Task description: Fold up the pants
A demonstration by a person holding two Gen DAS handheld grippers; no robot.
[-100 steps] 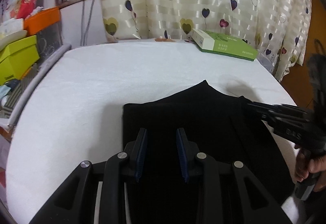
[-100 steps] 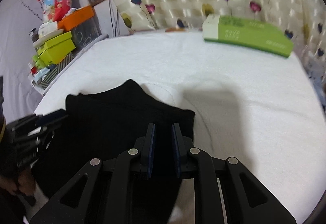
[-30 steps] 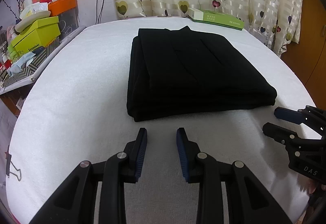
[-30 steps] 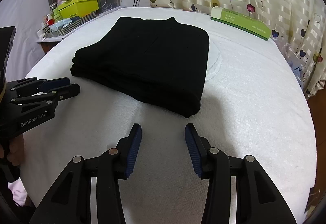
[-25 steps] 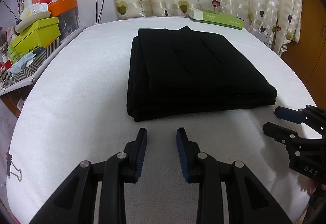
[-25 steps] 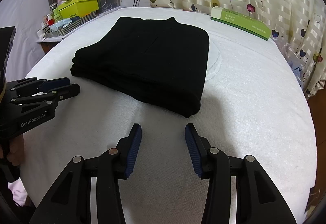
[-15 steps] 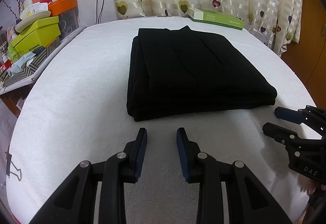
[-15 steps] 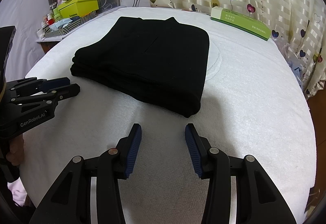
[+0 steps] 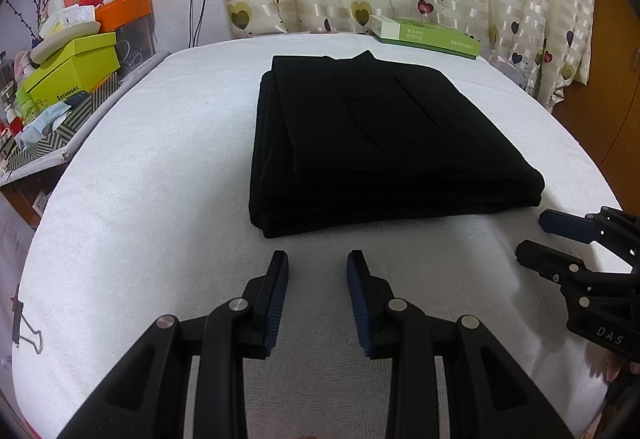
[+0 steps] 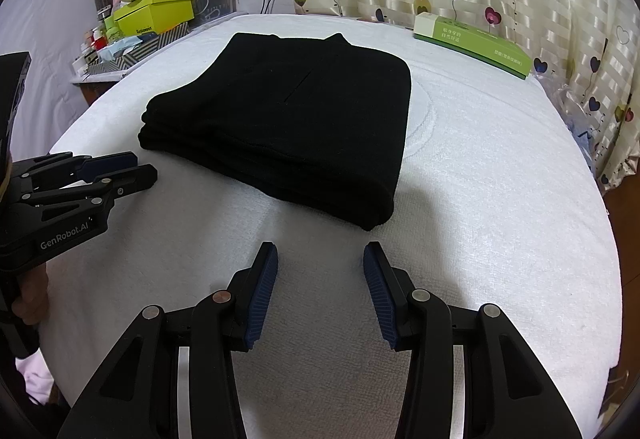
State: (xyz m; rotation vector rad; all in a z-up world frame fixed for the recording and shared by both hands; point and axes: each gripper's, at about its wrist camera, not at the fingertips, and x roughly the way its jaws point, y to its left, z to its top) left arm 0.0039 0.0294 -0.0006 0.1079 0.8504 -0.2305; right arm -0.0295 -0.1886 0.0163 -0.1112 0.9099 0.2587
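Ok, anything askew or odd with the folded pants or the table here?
Nothing stands out. The pants lie in a neat folded stack on the white table, edges roughly aligned. Both tools, left and right, are open and clear of them.

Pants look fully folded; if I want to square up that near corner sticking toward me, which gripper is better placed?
Probably right. The right gripper hangs open just short of the pants' near corner, while the left gripper faces the flat front edge, further from it. Neither touches the cloth.
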